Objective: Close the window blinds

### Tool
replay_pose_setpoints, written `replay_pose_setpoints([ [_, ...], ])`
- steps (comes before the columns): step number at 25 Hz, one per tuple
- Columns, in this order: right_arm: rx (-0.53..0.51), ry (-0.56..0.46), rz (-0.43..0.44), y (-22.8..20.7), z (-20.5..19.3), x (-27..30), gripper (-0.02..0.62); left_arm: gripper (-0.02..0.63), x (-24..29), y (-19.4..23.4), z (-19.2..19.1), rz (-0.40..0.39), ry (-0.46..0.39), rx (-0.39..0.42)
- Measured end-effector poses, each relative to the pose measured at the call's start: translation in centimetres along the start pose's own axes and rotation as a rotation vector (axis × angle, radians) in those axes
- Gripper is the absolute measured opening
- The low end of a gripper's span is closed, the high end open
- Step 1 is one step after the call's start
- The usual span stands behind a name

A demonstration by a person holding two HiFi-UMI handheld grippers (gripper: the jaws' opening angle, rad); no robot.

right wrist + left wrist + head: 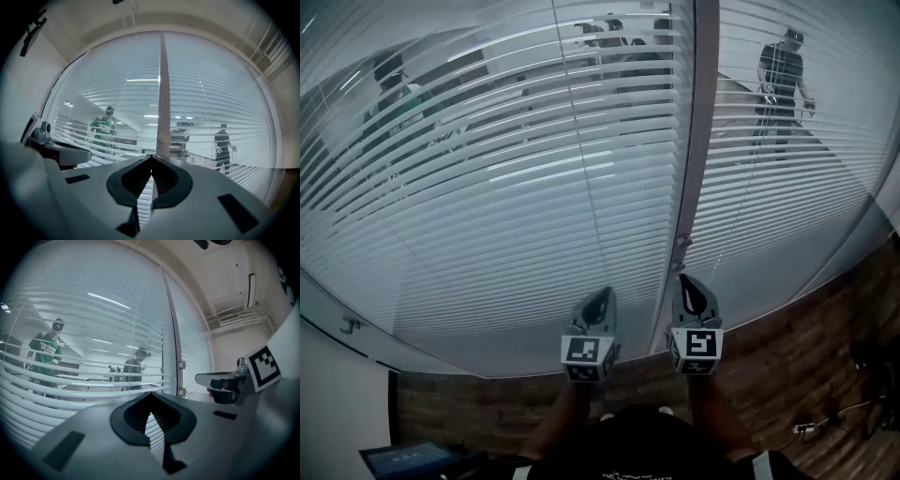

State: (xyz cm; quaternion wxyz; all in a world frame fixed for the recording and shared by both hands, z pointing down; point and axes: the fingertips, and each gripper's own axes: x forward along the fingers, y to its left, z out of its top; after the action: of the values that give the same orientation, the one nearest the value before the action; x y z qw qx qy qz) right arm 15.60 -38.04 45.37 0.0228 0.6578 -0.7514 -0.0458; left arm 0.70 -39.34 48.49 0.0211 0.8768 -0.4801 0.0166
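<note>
The window blinds (506, 178) hang just ahead, slats tilted open, people (780, 84) visible through them. The left gripper (602, 302) and right gripper (694, 292) sit side by side near the frame post (705, 141) — both with jaws pressed together, holding nothing.

A dark brown plank floor (787, 375) runs along the foot of the window wall (769, 291). Near the right edge, a small pale item (804, 428) lies on the boards with a thin cable (844, 411) trailing from it. At the lower left is a flat dark panel (408, 457) with a bluish face; whether it rests on the floor cannot be told.
</note>
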Motion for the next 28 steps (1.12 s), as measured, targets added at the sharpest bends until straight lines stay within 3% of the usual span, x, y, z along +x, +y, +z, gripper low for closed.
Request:
replay_pose_setpoints([
  [5, -0.001, -0.109, 0.008, -1.5, 2.4, 0.7, 0.004, -0.005, 1.0, -1.2, -0.3, -0.001, 0.005, 0.001],
  [11, 0.014, -0.102, 0.019, -2.0, 3.6, 1.6, 0.011, -0.005, 1.4, -1.6, -0.2, 0.002, 0.016, 0.001],
  [17, 0.013, -0.078, 0.021, -2.2, 3.8, 2.9, 0.080, -0.005, 1.4, -2.6, 0.7, -0.003, 0.016, -0.031],
  [21, 0.023, -0.064, 0.010, -2.6, 3.6, 3.5, 0.113, -0.005, 0.9, -1.5, 0.7, 0.034, 0.016, -0.031],
  [28, 0.059, -0.047, 0.013, -2.8, 3.3, 4.6, 0.115, -0.005, 0.2, -0.3, -0.3, 0.066, 0.023, -0.004],
])
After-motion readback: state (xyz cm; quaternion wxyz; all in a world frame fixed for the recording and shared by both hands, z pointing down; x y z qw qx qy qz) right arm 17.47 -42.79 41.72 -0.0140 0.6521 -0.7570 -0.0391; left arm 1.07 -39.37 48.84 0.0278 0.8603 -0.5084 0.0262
